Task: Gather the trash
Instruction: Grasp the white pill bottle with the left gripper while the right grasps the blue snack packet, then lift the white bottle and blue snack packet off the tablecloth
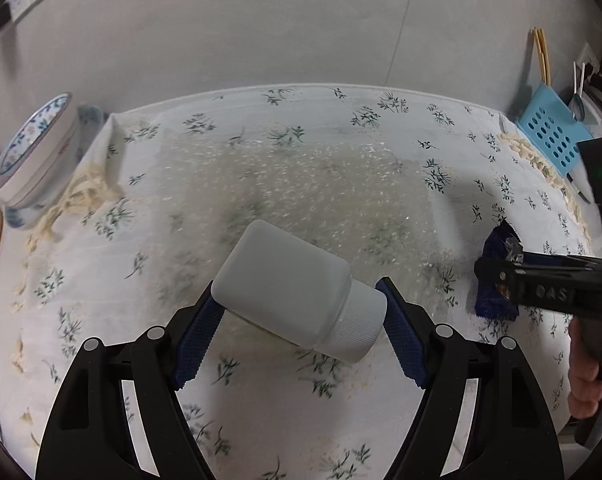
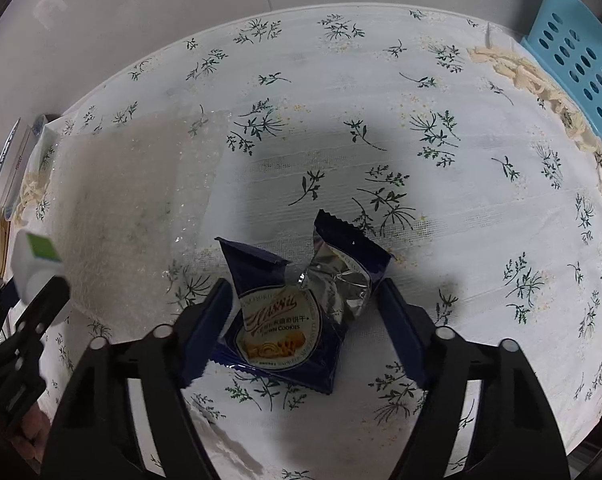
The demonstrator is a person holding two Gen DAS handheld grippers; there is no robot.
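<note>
Left gripper [image 1: 301, 312]: black plastic frame, blue ribbed pads [image 1: 199, 340], silver pivot pins. Right gripper [image 2: 307, 320] identical; green LED on its body, bare-skinned hand [image 1: 589, 376].

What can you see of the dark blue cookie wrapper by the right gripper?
The cookie wrapper is a dark blue foil pouch with zigzag-cut edges, torn open at the top so its crinkled silver lining shows. A round label carries a script brand name, "Cookies" and a biscuit picture. It looks crumpled and flat, lying on the floral tablecloth between the fingers of the right gripper. The left pad seems to touch its edge; the right pad stands apart. The left wrist view shows it at that gripper's tip.
</note>
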